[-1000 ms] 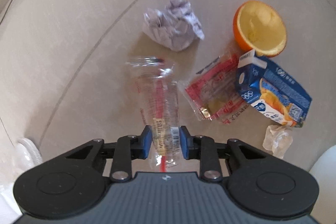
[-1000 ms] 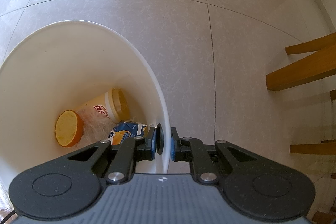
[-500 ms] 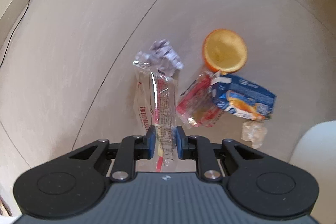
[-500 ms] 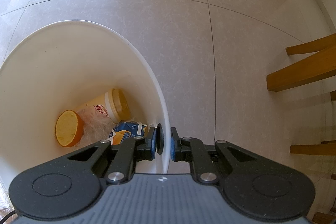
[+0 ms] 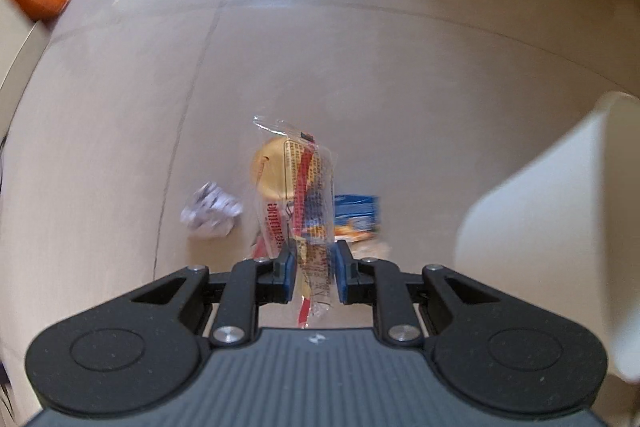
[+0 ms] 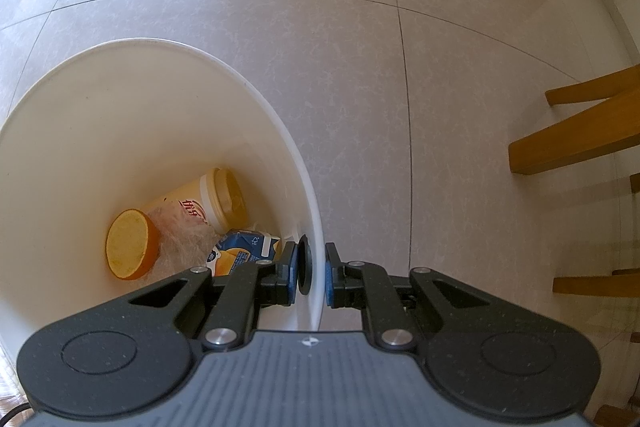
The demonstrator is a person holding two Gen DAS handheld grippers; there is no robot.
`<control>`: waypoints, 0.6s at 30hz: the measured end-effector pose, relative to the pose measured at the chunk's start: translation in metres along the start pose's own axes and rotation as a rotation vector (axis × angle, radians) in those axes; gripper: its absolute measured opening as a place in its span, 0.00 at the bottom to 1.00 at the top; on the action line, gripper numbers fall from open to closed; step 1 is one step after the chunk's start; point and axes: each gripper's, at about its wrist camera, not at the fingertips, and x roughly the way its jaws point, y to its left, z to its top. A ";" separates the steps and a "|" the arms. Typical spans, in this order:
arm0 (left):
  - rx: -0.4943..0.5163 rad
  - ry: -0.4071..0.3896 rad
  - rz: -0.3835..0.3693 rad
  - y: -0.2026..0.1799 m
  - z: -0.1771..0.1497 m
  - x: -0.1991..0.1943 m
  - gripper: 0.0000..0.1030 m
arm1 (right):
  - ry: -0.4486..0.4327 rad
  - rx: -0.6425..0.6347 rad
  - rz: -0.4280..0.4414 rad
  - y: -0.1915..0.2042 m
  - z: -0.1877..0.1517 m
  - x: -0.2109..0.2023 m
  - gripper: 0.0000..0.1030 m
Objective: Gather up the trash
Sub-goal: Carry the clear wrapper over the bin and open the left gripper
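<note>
Left gripper (image 5: pixel 313 269) clamped on clear printed wrapper (image 5: pixel 305 203), held above floor litter: crumpled paper (image 5: pixel 210 211), blurred blue carton (image 5: pixel 356 217), perhaps an orange half (image 5: pixel 270 169); white bin (image 5: pixel 552 227) at right.

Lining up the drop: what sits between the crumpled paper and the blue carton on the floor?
In the left wrist view, the clear wrapper held in the left claw hangs between crumpled paper and blue carton, hiding the floor there.

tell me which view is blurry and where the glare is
Left wrist view: motion blur smears the floor, the crumpled paper and the blue carton; the clear wrapper in the left gripper stays fairly sharp; strong window glare at top centre. Right wrist view: sharp throughout, the white bin and its contents crisp, only soft glare at the top left; fisheye bends the tile lines.
</note>
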 end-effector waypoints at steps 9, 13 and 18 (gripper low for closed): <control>0.302 0.005 -0.136 -0.076 0.025 -0.072 0.17 | 0.005 0.004 0.007 -0.001 0.001 0.000 0.15; 0.397 -0.009 -0.196 -0.111 0.030 -0.094 0.17 | 0.013 0.014 0.021 -0.005 0.003 0.000 0.14; 0.468 -0.017 -0.264 -0.154 0.032 -0.098 0.17 | 0.018 0.026 0.036 -0.006 0.003 0.001 0.14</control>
